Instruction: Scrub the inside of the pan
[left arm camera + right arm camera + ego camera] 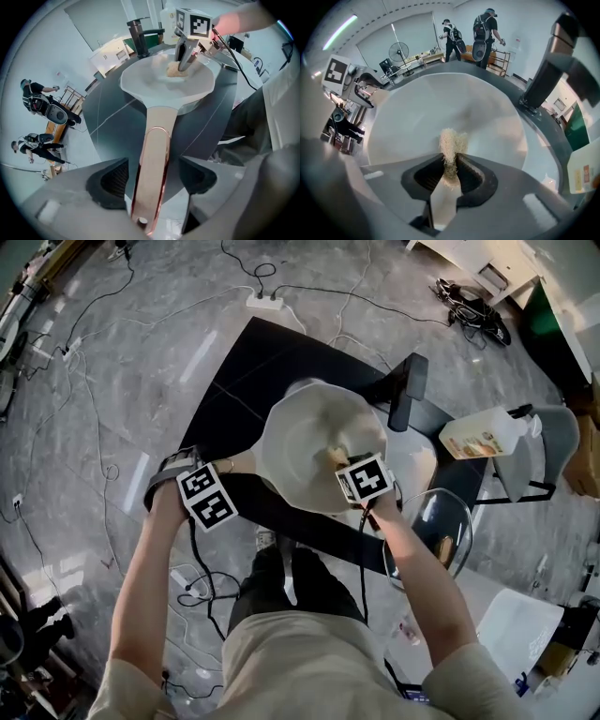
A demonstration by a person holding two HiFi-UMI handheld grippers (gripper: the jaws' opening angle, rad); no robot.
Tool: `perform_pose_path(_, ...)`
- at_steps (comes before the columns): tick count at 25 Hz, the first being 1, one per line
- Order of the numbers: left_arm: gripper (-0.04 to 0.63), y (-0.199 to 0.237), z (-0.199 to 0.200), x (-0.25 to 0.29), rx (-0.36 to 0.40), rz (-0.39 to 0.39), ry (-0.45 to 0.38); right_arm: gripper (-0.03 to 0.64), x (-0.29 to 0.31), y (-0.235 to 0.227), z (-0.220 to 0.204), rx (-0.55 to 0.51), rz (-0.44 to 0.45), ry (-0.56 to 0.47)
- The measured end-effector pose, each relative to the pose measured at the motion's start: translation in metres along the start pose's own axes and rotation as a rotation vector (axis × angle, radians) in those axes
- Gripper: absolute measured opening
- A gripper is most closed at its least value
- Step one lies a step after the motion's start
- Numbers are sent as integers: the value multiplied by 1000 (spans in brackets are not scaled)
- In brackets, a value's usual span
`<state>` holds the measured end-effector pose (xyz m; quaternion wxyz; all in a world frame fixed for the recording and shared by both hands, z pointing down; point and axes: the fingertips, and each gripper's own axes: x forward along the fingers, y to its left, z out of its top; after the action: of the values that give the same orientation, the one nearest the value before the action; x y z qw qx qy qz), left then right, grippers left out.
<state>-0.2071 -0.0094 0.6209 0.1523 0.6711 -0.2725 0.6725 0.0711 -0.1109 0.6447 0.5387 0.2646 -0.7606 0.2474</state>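
Observation:
A white pan (314, 427) rests on the black table (234, 381). Its pale, copper-edged handle (152, 159) runs toward my left gripper (153, 174). That gripper (214, 486) points straight down with its jaws open on either side of the handle, and both pads stand clear of it. My right gripper (451, 168) is shut on a beige fibrous scrub pad (452, 143). The right gripper (347, 467) holds this pad (335, 456) down inside the pan's right half. The pan's inside (431, 117) looks plain white.
A black faucet (408, 390) stands just behind the pan. To its right are a soap bottle (483, 437) and a grey chair (553, 446). A glass lid (436, 531) sits at the table's near right. Cables and a power strip (263, 302) lie on the floor. People (464, 33) stand far off.

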Motion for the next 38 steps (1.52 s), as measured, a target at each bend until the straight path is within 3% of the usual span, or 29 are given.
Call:
perform_pose_path(4, 367, -7, 0, -18, -56, -8, -55, 87, -33, 7, 10, 28, 13, -107)
perform_pose_path(8, 367, 1, 6, -50, -109, 65, -145, 87, -77, 20, 33, 34, 39, -250)
perform_pose_path(12, 367, 9, 20, -90, -191, 124, -279, 87, -123, 31, 50, 43, 49, -371)
perform_pose_path(16, 366, 21, 39, -140, -209, 225, -434, 87, -173, 42, 68, 66, 71, -494)
perform_pose_path(20, 359, 27, 59, -188, -251, 250, -588, 87, -226, 53, 86, 79, 85, -627)
perform_pose_path(31, 214, 56, 90, -323, -285, 432, -922, 87, -352, 70, 119, 38, 33, -916)
perform_pose_path(34, 176, 60, 94, -349, -319, 465, -995, 87, -383, 73, 125, 23, 12, -986)
perform_pose_path(38, 122, 61, 99, -386, -417, 475, -1116, 87, -421, 79, 133, 7, -4, -1085)
